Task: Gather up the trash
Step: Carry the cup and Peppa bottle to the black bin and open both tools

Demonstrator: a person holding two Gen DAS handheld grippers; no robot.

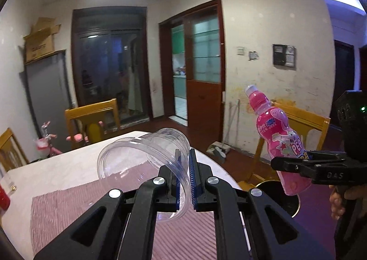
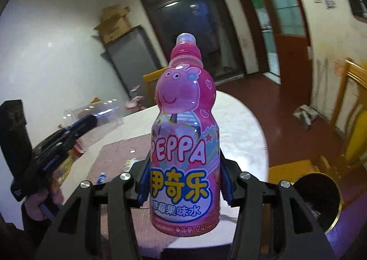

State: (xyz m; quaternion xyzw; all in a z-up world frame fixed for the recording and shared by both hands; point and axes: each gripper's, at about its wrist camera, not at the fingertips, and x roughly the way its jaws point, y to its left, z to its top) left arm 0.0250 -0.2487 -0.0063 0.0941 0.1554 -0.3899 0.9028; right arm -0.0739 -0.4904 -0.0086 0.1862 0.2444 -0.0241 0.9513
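My left gripper [image 1: 185, 179] is shut on the rim of a clear plastic cup [image 1: 137, 156], which hangs tilted on its side above the table [image 1: 68, 168]. My right gripper [image 2: 183, 182] is shut on a pink Peppa bottle [image 2: 183, 122] and holds it upright in the air. In the left wrist view the bottle [image 1: 279, 136] and right gripper [image 1: 298, 166] are at the right, above a black bin with a gold rim [image 1: 293, 202]. In the right wrist view the left gripper [image 2: 91, 121] with the cup [image 2: 96, 117] is at the left.
A striped pink placemat [image 1: 80, 209] lies on the white table. The bin [image 2: 321, 200] stands on the floor by the table's right edge. Yellow wooden chairs [image 1: 91, 117] stand around the table. A dustpan [image 1: 218, 149] lies on the floor by the wall.
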